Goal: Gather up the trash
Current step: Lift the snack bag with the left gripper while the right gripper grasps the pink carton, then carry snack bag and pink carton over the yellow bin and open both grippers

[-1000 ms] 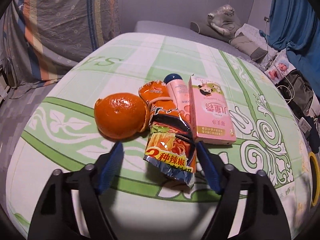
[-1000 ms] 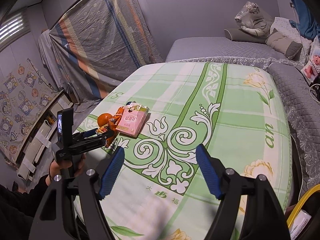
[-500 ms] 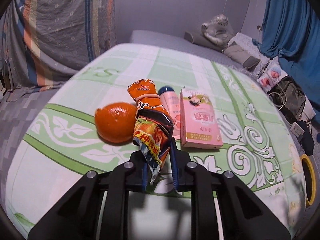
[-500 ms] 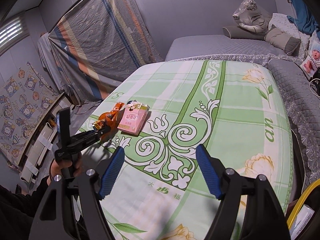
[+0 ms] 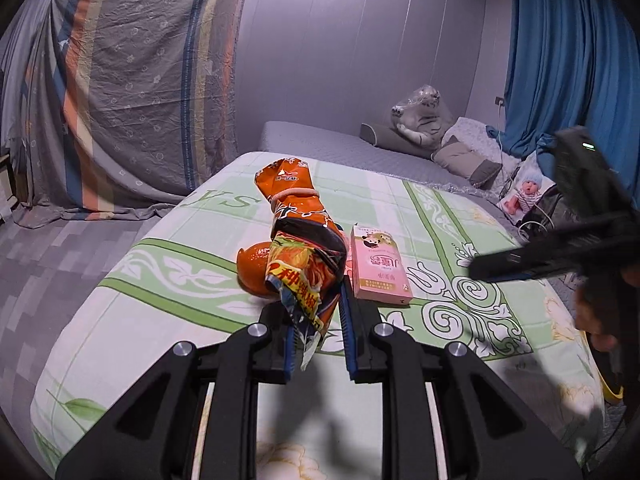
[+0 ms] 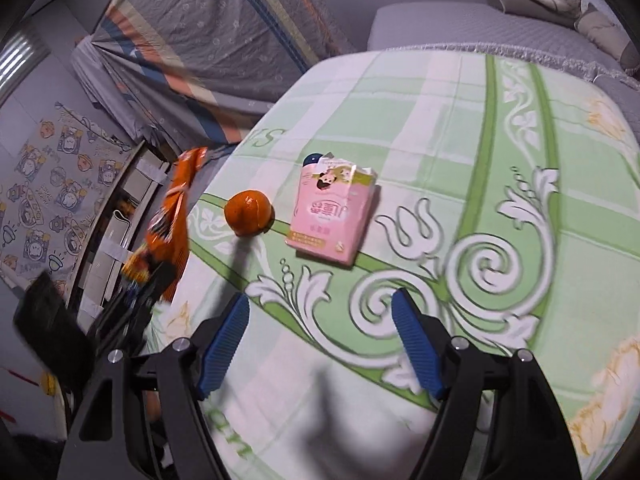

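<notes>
So, orange snack bag pinched in my left gripper, lifted off the bed.

Both blue pads clamp the bag's lower end and it sticks up tilted, a rubber band around its neck. My right gripper hangs spread wide with nothing between the pads, over the green-patterned bedsheet. On the sheet sit the orange and, near it, the pink box, with a blue-capped bottle peeking out behind the box.
</notes>
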Demonstrator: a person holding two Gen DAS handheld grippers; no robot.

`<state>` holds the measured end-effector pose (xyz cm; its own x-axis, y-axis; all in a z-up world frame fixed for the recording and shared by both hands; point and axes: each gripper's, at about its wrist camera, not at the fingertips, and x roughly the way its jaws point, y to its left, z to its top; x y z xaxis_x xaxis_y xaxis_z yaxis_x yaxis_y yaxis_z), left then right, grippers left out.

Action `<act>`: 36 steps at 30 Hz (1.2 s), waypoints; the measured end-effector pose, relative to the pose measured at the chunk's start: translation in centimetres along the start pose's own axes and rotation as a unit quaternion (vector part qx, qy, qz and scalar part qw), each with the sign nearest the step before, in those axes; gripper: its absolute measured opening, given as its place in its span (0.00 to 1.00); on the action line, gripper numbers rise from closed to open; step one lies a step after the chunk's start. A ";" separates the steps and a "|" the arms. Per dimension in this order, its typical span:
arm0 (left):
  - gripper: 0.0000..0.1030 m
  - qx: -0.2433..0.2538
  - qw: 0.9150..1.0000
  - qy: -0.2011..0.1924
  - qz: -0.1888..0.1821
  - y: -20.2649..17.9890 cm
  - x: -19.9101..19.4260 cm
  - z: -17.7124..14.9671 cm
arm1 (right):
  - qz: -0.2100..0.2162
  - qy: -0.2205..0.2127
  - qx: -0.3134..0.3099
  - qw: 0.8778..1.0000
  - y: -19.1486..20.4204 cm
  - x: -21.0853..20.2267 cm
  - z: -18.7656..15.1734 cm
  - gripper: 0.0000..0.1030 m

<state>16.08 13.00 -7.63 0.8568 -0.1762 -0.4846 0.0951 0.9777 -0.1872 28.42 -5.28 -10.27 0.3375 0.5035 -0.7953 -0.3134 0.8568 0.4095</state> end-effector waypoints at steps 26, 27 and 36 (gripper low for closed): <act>0.18 -0.018 0.999 -0.028 -0.030 2.8 -1.4 -0.7 | -0.094 0.088 0.071 0.989 -0.5 10.3 7.8 0.68; 0.18 -0.018 0.999 -0.029 -0.030 2.8 -1.5 -0.7 | -0.095 0.089 0.073 0.989 -0.7 10.3 7.8 0.68; 0.18 -0.007 0.999 -0.033 -0.035 2.4 -1.9 -0.3 | -0.068 0.077 0.080 0.991 -1.4 9.2 7.7 0.46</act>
<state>14.53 15.63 -7.36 0.8802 -0.2356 -0.4120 0.1494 0.9615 -0.2307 38.79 -1.00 -14.70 0.2232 0.3691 -0.9022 -0.1246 0.9288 0.3491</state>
